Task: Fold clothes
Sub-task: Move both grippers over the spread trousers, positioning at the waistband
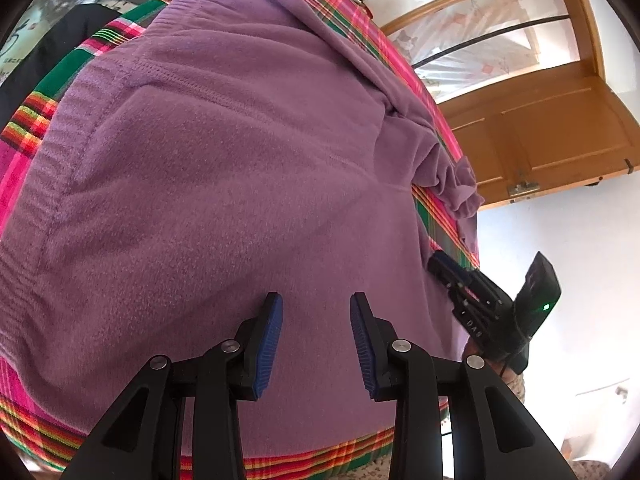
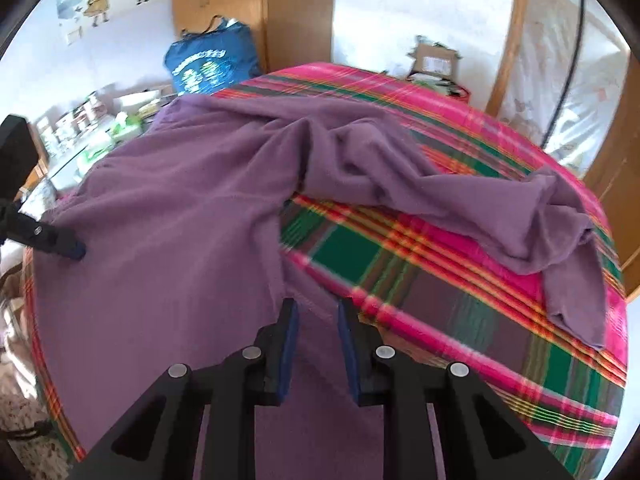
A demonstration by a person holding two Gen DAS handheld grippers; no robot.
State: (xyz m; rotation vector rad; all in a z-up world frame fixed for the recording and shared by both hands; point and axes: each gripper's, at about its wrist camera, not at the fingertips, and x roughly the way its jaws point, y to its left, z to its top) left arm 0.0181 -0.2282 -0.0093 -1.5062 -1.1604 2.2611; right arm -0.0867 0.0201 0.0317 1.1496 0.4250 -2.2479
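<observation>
While angled down over the purple garment, left tongs open, right tongs open too.

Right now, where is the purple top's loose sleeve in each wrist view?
Left wrist view: the sleeve is bunched at right of centre, by the bed's edge.
Right wrist view: the sleeve stretches across the upper right, its cuff hanging at far right.
Shared landmark: the plaid blanket beneath it.
</observation>
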